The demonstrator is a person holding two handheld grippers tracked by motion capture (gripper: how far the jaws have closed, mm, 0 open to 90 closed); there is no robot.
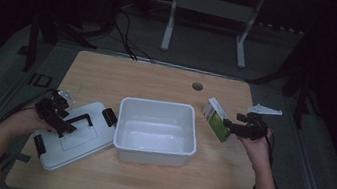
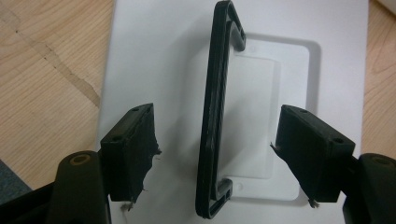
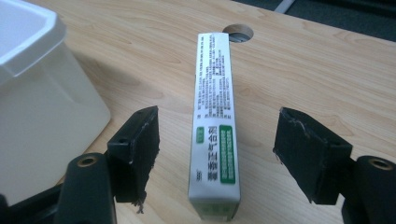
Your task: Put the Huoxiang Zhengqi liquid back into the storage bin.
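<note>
Now the right hand-held gripper (image 3: pixel 215 154) straddles the slim white-green carton (image 3: pixel 214 121), jaws wide; next: squeeze, lift into the white plastic tub (image 1: pixel 157 132).

The box (image 3: pixel 214 126) bears rows of small black print on its white upper side and white characters on a green panel near its lower end, all too small or blurred to read; no other marking is legible.

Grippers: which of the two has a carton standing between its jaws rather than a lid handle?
The right gripper: the green and white carton stands between its open jaws, untouched. The left gripper straddles the black handle of the white lid.
</note>
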